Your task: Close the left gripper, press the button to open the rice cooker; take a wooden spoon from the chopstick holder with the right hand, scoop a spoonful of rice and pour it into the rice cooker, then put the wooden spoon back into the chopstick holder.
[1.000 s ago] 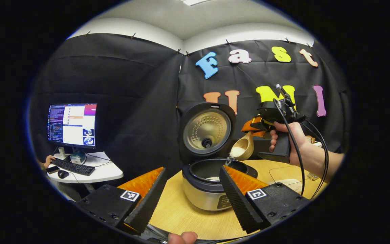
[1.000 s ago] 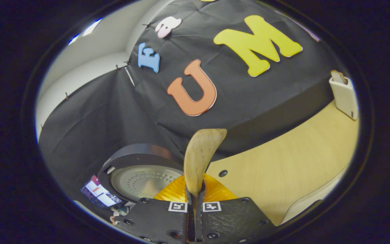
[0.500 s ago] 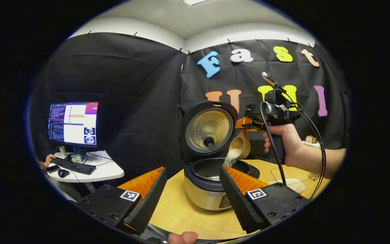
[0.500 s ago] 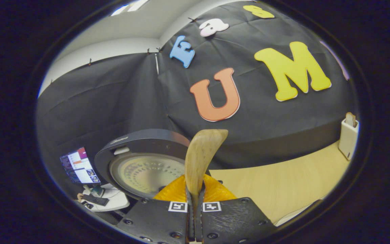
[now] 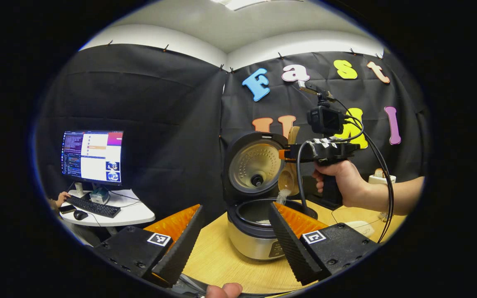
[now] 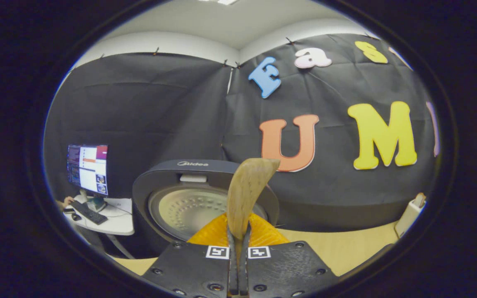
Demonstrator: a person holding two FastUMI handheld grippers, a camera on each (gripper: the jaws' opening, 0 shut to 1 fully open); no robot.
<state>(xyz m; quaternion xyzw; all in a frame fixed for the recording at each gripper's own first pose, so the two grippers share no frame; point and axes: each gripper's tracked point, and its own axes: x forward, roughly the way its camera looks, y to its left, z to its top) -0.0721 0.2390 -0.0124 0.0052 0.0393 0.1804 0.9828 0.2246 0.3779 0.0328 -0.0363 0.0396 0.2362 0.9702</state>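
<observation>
Right of centre in the left gripper view, the wooden spoon hangs bowl-down, spilling rice into the open rice cooker, which stands on the worktop with its lid upright. The right gripper has its fingers clamped narrowly on the spoon's handle, held by a hand. The left gripper sits low in its own view, fingers spread wide and holding nothing; a monitor glows at mid-left.

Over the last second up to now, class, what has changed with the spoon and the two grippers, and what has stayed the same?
The right gripper has rolled further, tipping the wooden spoon until its bowl hangs nearly vertical; the last rice falls into the rice cooker. Unchanged: the spoon stays clamped, the cooker's lid stays up, and the left gripper stays open, hanging back.
</observation>
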